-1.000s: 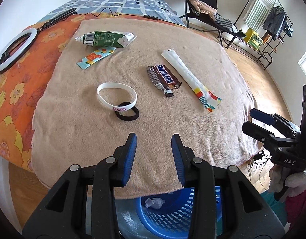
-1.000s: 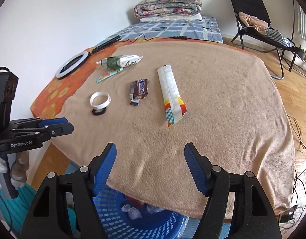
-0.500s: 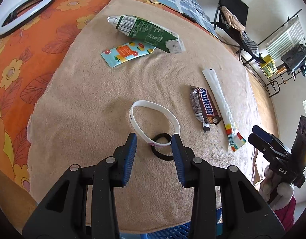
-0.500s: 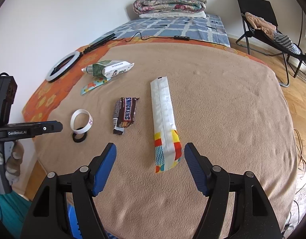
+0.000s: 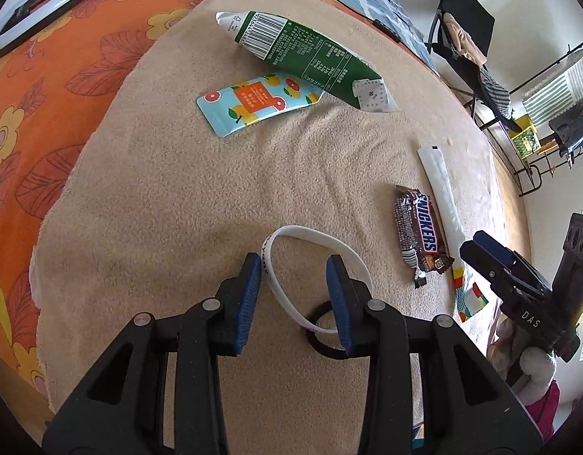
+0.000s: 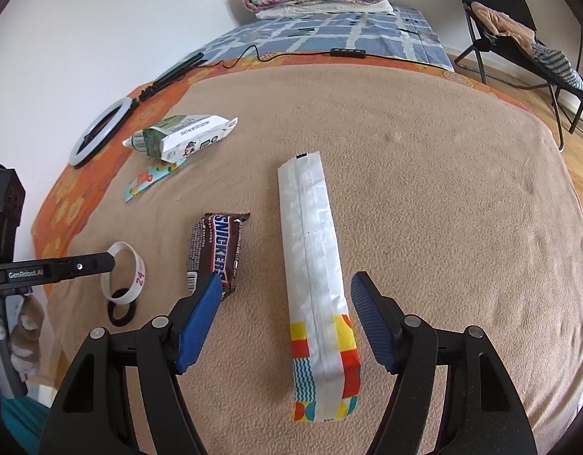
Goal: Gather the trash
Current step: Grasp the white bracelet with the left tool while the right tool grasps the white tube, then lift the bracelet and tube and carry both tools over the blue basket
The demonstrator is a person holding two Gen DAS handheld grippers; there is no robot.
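- Poised over the long white wrapper (image 6: pixel 314 265) on the tan blanket (image 6: pixel 462 208): right gripper (image 6: pixel 283 318), jaws spread wide with nothing held, near the blanket's front edge.
- Lying lengthwise along the gripper's line of sight, bright printed end nearest, far end toward the blanket's middle; jaws straddling its width, apparently apart from it.
- Just beside, on the left: Snickers wrapper (image 6: pixel 217 252), parallel.
- Hovering over the white wristband (image 5: pixel 310 261) nearer the left edge: left gripper (image 5: pixel 294 295), partly parted, gripping nothing.
- Judged nearer to the long wrapper: the right hand.
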